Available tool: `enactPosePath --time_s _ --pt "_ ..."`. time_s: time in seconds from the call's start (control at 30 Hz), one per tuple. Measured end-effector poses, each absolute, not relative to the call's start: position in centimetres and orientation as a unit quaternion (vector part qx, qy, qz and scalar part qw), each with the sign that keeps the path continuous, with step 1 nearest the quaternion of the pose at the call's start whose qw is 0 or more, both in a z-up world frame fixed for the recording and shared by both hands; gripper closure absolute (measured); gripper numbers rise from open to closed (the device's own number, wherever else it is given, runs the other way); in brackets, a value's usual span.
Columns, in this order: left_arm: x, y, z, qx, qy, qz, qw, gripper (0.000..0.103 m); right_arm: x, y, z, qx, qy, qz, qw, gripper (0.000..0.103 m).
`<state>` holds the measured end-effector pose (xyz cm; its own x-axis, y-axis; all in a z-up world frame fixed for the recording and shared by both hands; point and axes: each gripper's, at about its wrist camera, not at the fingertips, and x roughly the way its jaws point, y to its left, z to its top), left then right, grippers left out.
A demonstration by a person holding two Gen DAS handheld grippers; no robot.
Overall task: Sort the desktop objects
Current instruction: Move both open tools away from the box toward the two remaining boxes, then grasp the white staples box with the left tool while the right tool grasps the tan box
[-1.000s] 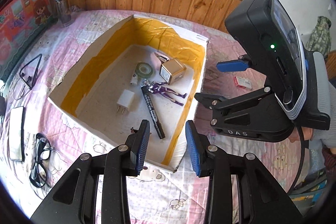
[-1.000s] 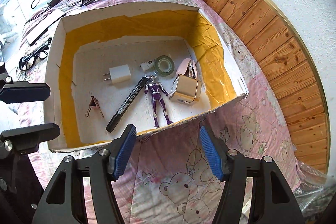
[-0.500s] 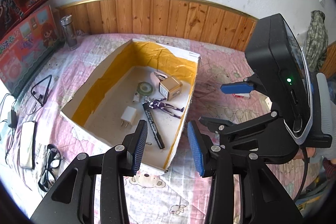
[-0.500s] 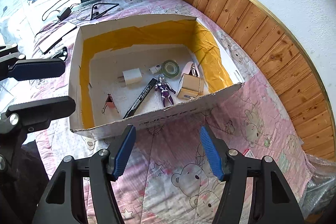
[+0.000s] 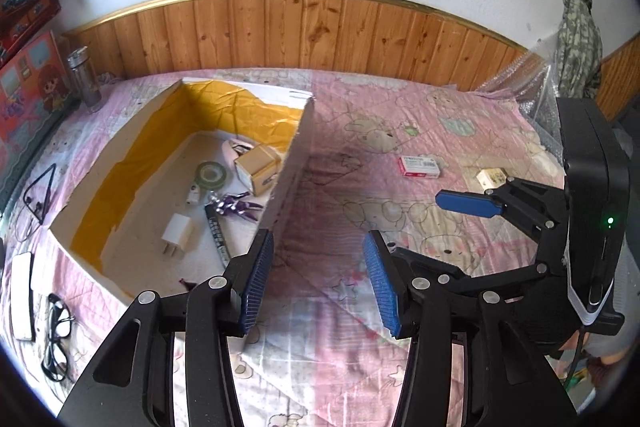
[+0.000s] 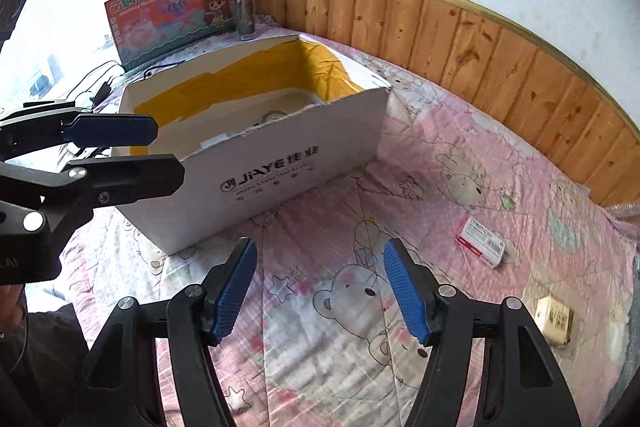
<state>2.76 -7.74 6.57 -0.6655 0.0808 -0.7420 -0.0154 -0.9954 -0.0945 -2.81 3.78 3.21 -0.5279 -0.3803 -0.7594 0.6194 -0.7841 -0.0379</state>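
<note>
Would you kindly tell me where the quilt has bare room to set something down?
The quilt is bare between the white box and the red-and-white packet, and in front of both grippers. It is crowded inside the box and along its far side, where glasses, a white slab and cables lie.

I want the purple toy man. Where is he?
In the left wrist view, the toy man lies inside the box, by its right wall, between the marker and the small carton.

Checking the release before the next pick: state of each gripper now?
Left gripper: open, nothing between the jaws, which have just been opening.
Right gripper: open, holding nothing.
</note>
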Motion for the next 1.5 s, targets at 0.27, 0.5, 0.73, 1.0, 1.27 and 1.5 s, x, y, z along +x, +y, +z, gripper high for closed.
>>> enactPosePath --time_s 0.27,0.5,0.73,1.0,1.27,1.5 --pt "-3.1 -0.5 3.6 -0.432 -0.024 0.897 0.088 0.05 -6.0 15.7 0.2 0.403 0.023 -0.901 0.158 0.029" --pt "-11.7 4.8 -0.6 -0.454 -0.015 0.883 0.116 0.05 -9.7 25.6 -2.8 0.42 -0.039 -0.906 0.003 0.026" --pt "-19.3 7.2 -5.8 -0.476 -0.018 0.872 0.116 0.05 -12.4 30.0 -6.5 0.462 -0.078 -0.883 -0.021 0.026" --pt "-19.8 13.3 -8.9 -0.519 -0.05 0.798 0.302 0.049 -15.6 37.6 -8.7 0.466 -0.089 -0.872 -0.124 0.026" --pt "-19.6 16.5 -6.0 -0.437 0.074 0.859 0.256 0.042 -16.2 38.9 -7.6 0.445 -0.129 -0.878 -0.118 0.023" --pt "-21.6 18.9 -9.8 -0.45 0.129 0.843 0.266 0.038 -21.1 38.9 -8.9 0.442 -0.142 -0.871 -0.159 0.012"
